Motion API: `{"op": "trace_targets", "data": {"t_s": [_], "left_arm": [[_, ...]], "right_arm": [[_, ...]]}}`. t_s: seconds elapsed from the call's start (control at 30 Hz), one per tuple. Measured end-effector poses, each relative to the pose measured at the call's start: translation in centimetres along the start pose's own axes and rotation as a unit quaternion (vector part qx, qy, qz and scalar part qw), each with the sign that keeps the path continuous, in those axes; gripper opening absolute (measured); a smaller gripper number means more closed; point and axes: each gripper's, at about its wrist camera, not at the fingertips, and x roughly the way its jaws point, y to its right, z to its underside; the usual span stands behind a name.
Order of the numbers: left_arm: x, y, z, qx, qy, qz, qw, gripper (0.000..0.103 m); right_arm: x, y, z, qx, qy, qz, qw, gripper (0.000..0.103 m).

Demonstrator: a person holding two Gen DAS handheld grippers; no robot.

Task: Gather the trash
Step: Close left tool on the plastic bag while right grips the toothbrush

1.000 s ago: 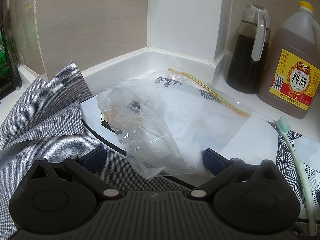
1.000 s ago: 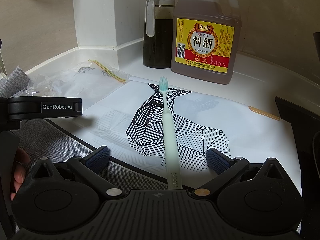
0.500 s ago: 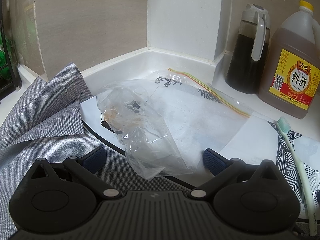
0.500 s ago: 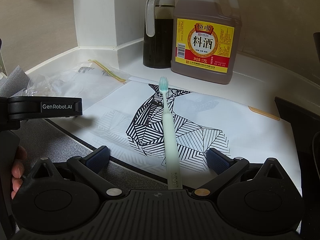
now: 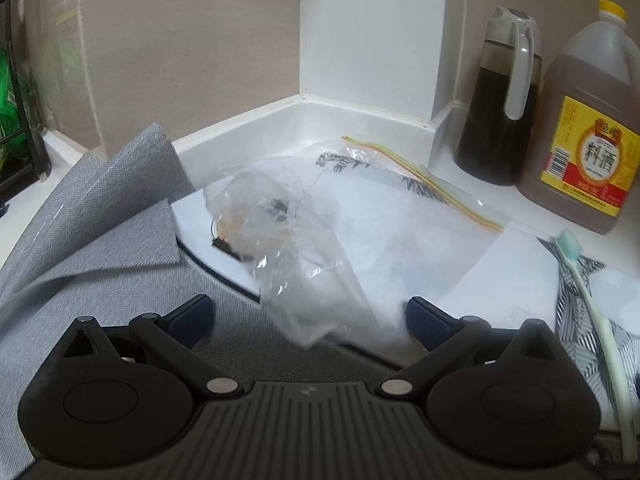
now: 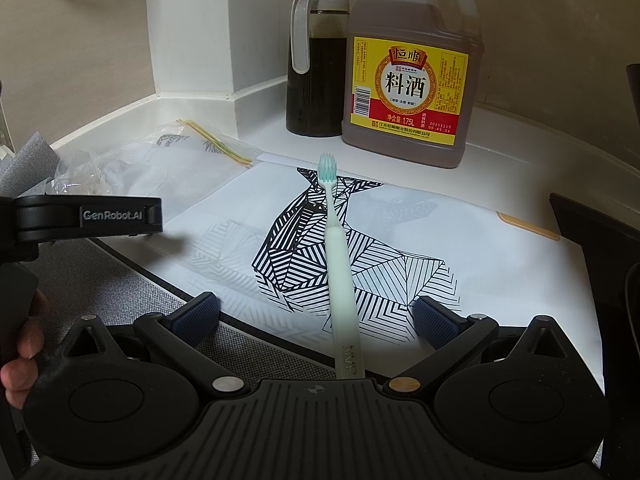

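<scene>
Left hand-held gripper (image 5: 308,316) was wide open, blue-padded fingers apart, gripping nothing; the crumpled clear plastic bag (image 5: 276,232) lay between and just ahead of the pads, whether it touched them could not be told. Right hand-held gripper (image 6: 316,316) was also wide open and empty, with the pale green toothbrush (image 6: 338,256) lying between its fingers, handle end running under the gripper body, bristle head pointing away. The toothbrush rested on a white sheet printed with black striped geometric shapes (image 6: 400,264), which lay on the white desk (image 6: 520,176). A flat clear zip bag with a yellow-red seal strip (image 5: 420,216) lay beside the crumpled bag, partly under it. A folded grey woven cloth (image 5: 100,220) sat on the left, one corner raised. At the back stood a dark-liquid jug with a grey handle (image 6: 316,60) and, just beside it, a large amber bottle with a yellow-red label (image 6: 408,68), near a white wall corner. Part of a hand (image 6: 20,360) showed at the left edge of the right view.
</scene>
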Motion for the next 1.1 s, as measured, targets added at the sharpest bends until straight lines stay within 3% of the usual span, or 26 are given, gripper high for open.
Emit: {"op": "trace_targets", "data": {"t_s": [0.03,0.1,0.23,0.3,0.37,0.43,0.47,0.5,0.57,0.63,0.67,0.7,0.73,0.77,0.8,0.9,1.1], "left_arm": [[-0.5,-0.1,0.3,0.009,0.004,0.011,0.9999,0.094],[-1.9,-0.1,0.9,0.034,0.013,0.045,0.9983,0.07],[-3.5,-0.4,2.0,0.077,0.019,0.082,0.9935,0.057],[-3.5,-0.8,2.0,0.072,0.017,0.094,0.9928,0.041],[-3.1,-1.3,1.6,0.048,0.007,0.098,0.994,0.042],[-2.7,-1.9,0.8,0.003,-0.009,0.104,0.9946,0.064],[-2.5,-2.3,0.4,-0.024,-0.015,0.111,0.9934,0.086],[-2.5,-2.7,0.1,-0.049,-0.009,0.117,0.9919,0.092],[-2.6,-2.8,-0.5,-0.072,0.006,0.123,0.9897,0.094],[-1.7,-2.7,-1.3,-0.086,-0.003,0.117,0.9893,0.095],[-0.9,-2.6,-1.7,-0.097,-0.014,0.105,0.9897,0.091],[-0.1,-2.8,-1.9,-0.109,-0.023,0.089,0.9898,0.066],[0.1,-2.9,-2.0,-0.111,-0.013,0.067,0.9915,0.049],[0.3,-3.2,-2.1,-0.113,-0.016,0.054,0.992,0.033],[0.2,-3.7,-2.0,-0.122,-0.015,0.056,0.9908,0.025],[-1.3,-4.6,-1.1,-0.12,-0.017,0.041,0.9917,0.024],[-7.0,-4.7,3.0,-0.06,-0.024,0.042,0.997,0.025]], "right_arm": [[0.0,0.0,0.0,0.0,0.0,0.0,1.0,0.103],[0.0,0.0,0.0,0.0,0.0,0.0,1.0,0.103],[0.0,0.0,0.0,0.0,0.0,0.0,1.0,0.103],[0.0,0.0,0.0,0.0,0.001,0.0,1.0,0.103],[0.0,0.0,0.0,0.0,0.001,0.0,1.0,0.103],[0.0,0.0,0.0,0.0,0.001,0.0,1.0,0.103],[0.0,0.0,0.0,0.0,0.001,0.0,1.0,0.103],[0.0,0.0,0.0,0.0,0.001,0.0,1.0,0.103],[0.0,0.1,0.0,0.0,0.001,0.0,1.0,0.103],[0.0,0.0,0.0,0.0,0.001,0.0,1.0,0.103],[0.0,0.1,0.0,0.0,0.001,-0.001,1.0,0.103],[0.0,0.1,0.0,0.0,0.001,-0.001,1.0,0.103],[0.0,0.1,0.0,0.0,0.001,0.0,1.0,0.103],[0.0,0.1,0.0,0.0,0.002,-0.001,1.0,0.103],[0.0,0.1,0.0,0.0,0.002,-0.001,1.0,0.103],[0.0,0.1,0.0,0.0,0.002,-0.001,1.0,0.103],[0.0,0.1,0.0,0.001,0.002,-0.002,1.0,0.103]]}}
